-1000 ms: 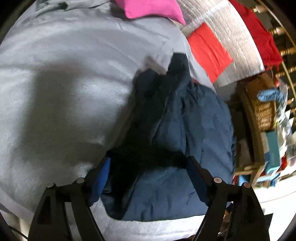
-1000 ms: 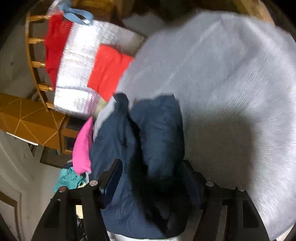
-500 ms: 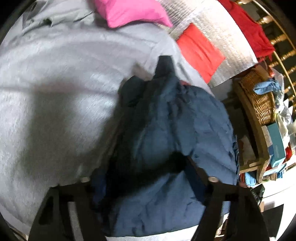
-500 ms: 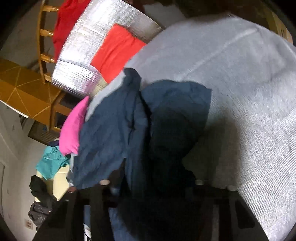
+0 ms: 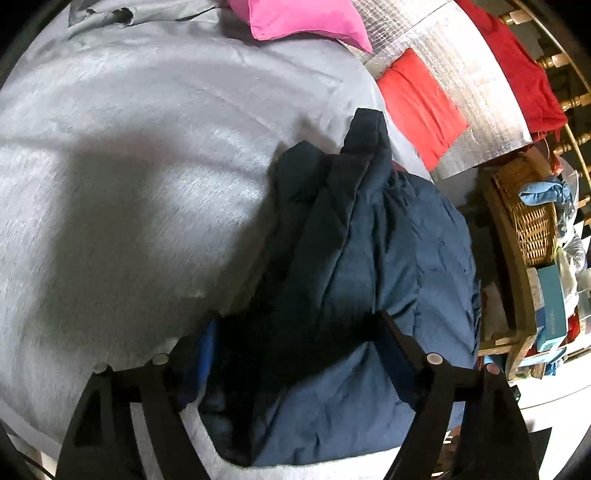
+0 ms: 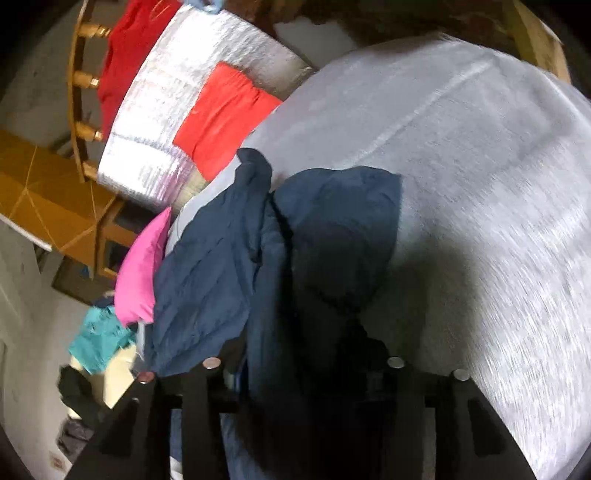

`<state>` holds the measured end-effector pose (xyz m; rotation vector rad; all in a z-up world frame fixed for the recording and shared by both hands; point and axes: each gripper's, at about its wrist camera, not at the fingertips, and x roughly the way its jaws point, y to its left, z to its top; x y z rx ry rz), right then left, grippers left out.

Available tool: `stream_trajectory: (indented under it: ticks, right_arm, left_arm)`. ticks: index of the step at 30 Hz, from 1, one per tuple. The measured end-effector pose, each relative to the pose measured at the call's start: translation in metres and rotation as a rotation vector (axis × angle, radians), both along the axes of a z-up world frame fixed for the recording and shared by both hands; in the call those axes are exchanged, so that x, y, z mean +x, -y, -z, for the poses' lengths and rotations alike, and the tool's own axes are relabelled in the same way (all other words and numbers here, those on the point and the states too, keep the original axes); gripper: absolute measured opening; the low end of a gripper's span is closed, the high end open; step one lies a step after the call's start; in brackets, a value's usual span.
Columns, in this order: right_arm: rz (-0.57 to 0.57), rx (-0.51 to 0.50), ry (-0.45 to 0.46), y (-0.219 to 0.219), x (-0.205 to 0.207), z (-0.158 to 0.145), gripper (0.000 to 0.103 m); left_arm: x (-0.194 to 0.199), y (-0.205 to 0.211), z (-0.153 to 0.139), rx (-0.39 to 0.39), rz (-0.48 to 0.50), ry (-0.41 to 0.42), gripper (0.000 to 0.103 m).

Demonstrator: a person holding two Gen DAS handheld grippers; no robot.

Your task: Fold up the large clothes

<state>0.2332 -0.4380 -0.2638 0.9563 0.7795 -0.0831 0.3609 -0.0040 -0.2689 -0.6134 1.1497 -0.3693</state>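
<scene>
On a grey fabric-covered surface [image 5: 140, 155] a crumpled navy-blue quilted garment [image 5: 376, 258] is seen lying in a heap near the surface's edge. Between the spread fingers of the left gripper [image 5: 295, 332] a dark bunch of the garment is seen, with a blue pad [image 5: 206, 350] visible on one finger; whether cloth is actually pinched cannot be told. The right gripper [image 6: 303, 363] is shown with garment folds draped between its fingers, whose tips are hidden in shadow, so its grip cannot be told. Beyond the garment, a bright pink cushion [image 5: 303, 18], a folded red cloth [image 5: 421, 107] on a silver foil-like mat [image 5: 476, 96], and a woven wicker basket [image 5: 532, 218] are shown.
</scene>
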Motion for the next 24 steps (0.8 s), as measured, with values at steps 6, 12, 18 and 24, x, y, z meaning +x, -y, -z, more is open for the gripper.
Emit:
stream_trajectory:
  ticks: [6, 12, 18, 24]
  right_arm:
    - [0.066, 0.043, 0.039, 0.013, -0.038, -0.014, 0.062]
    - [0.107, 0.107, 0.095, 0.014, -0.085, -0.021, 0.066]
    - [-0.021, 0.168, 0.093, -0.027, -0.093, -0.014, 0.07]
    - [-0.046, 0.193, 0.027, -0.059, -0.051, 0.005, 0.07]
  left_arm:
    - [-0.034, -0.013, -0.027, -0.023, -0.037, 0.111, 0.082]
    - [-0.082, -0.009, -0.041, -0.035, 0.049, 0.192, 0.083]
    - [-0.098, 0.007, -0.022, -0.054, 0.126, 0.095, 0.085]
    - [-0.086, 0.02, -0.001, -0.071, 0.084, -0.012, 0.085]
